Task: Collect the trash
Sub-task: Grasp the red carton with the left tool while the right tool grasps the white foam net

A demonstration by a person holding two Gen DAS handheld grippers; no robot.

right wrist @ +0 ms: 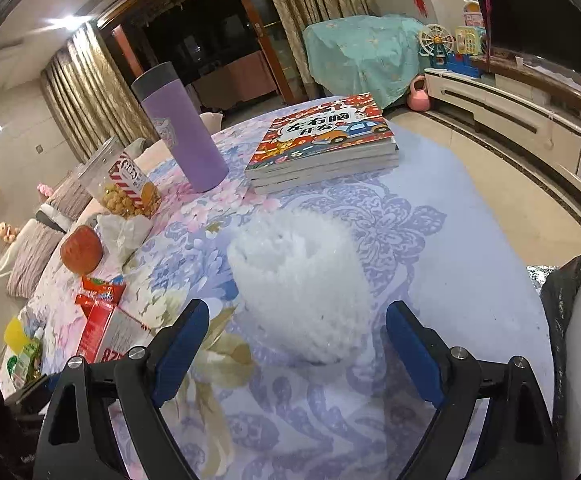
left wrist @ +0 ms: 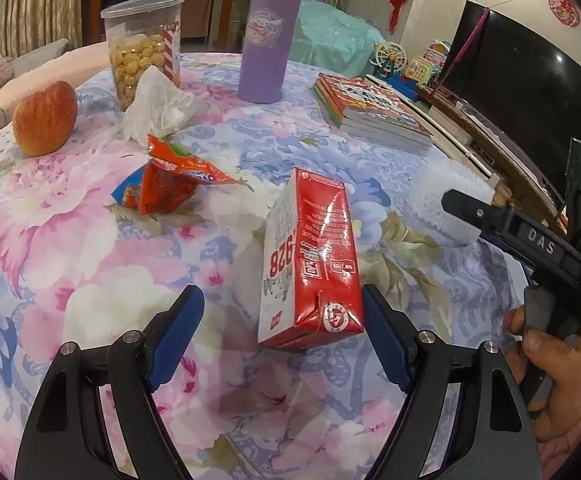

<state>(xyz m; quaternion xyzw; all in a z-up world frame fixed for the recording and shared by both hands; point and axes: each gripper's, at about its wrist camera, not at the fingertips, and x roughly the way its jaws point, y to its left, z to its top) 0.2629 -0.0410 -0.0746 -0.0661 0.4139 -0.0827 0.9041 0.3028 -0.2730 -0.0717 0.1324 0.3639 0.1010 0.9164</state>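
Trash is scattered over a tabletop (left wrist: 70, 240) draped in a floral cloth. A red drink carton (left wrist: 310, 256) lies on its side just ahead of the left gripper (left wrist: 282, 320), whose jaws are spread wide; the carton's near end sits toward the right-hand blue pad, though contact cannot be confirmed. Beyond the carton a crumpled red-and-orange snack wrapper (left wrist: 166, 180) is seen, and behind that a wad of white tissue (left wrist: 154, 104) rests against a clear jar of snacks (left wrist: 142, 48). An apple (left wrist: 44, 120) stands at the left, a purple flask (left wrist: 268, 36) upright at the far side, and a stack of books (left wrist: 374, 112) to the right.

In the right wrist view, a white foam fruit net (right wrist: 302, 284) lies on the cloth directly ahead of the right gripper (right wrist: 296, 336), whose jaws are likewise held wide, with nothing pressed between them. The net's near edge falls between the two pads, apart from both. At the right edge of the left wrist view, a person's hand (left wrist: 546, 364) is wrapped around the handle of the right gripper. A black bag (right wrist: 562, 320) is partly visible at the right edge, beside the tabletop.
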